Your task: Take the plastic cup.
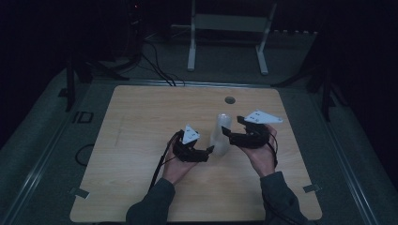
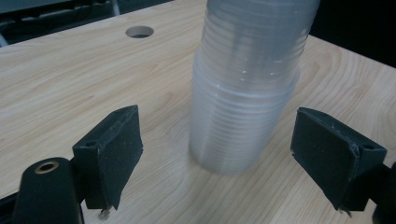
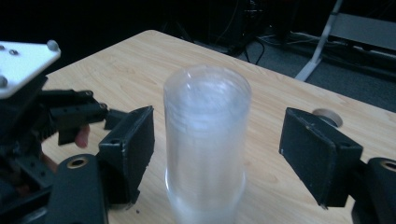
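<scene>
At frame centre, a tall stack of clear plastic cups (image 1: 220,134) stands on the wooden bench (image 1: 141,140), both tongs (image 1: 212,150) (image 1: 227,132) wide open, holding nothing; light, slippery, probably best gripped low.

Dim, murky light; slight blur

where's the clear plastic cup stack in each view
High view: the tall clear stack of plastic cups stands upright at table centre, between the left gripper and right gripper.
Left gripper view: upper centre-right, beyond the open black jaws.
Right gripper view: centre, between the open jaws.
Shared landmark: the round hole in the wooden table.
</scene>
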